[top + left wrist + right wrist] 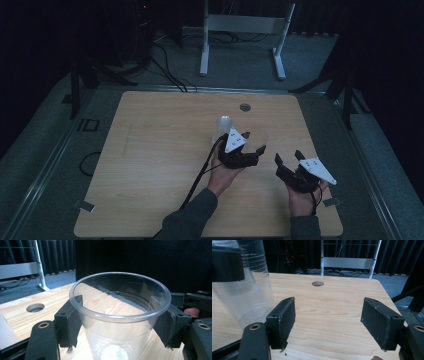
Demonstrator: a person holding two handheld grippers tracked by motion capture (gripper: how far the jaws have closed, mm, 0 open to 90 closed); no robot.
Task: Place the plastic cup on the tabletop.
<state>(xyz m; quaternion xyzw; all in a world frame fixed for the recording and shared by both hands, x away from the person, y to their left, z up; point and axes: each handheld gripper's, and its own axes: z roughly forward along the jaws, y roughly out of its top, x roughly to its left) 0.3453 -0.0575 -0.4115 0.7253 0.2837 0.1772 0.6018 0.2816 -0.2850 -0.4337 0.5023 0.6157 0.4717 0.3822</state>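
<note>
A clear plastic cup (120, 337) stands between the jaws of my left gripper (122, 312), whose pads (71, 320) press on both of its sides just under the rim. From above, that left gripper (253, 142) is right of the table's middle, with the cup (258, 135) faint between its tips. In the right gripper view the same cup (244, 297) shows at the left under a black jaw. Close to the right of it, my right gripper (288, 155) is open and holds nothing (329, 307). Another clear cup-like object (224, 125) stands just behind the left gripper.
The wooden table (150, 160) has a round hole (245, 107) near its far edge. A white metal frame (245, 25) and cables (165, 65) are on the floor beyond it. Dark curtains close the room.
</note>
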